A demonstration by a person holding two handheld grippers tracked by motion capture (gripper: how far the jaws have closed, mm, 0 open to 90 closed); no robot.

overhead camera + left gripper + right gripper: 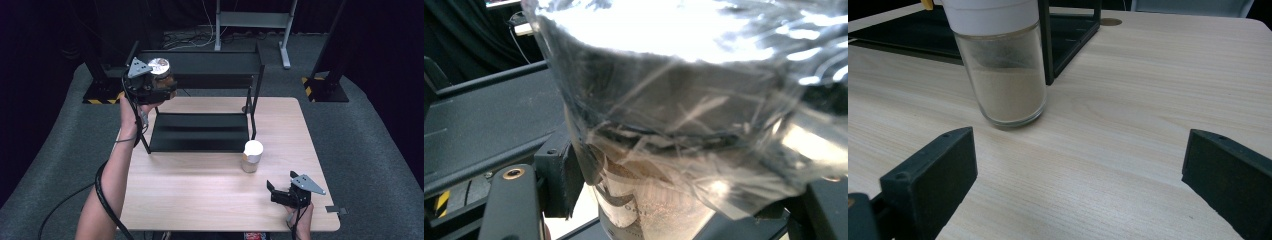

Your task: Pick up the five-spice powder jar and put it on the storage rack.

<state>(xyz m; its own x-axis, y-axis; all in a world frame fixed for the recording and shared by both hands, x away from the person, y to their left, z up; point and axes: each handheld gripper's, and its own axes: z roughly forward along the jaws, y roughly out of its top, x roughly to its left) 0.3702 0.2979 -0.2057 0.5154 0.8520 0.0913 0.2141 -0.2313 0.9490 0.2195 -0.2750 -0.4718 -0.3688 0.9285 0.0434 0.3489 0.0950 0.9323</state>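
I hold the left gripper (pixel 152 85) raised at the left end of the black two-tier rack's (pixel 200 131) top shelf, its jaws clamped on a foil-topped jar (pixel 160 70). A second jar (pixel 251 156), white-lidded and holding tan powder, stands on the pale wooden table (pixel 200 195) just in front of the rack's right leg. My right gripper (pixel 286 192) rests low near the table's front right corner, jaws apart and empty. Grey carpet and dark stands surround the table.
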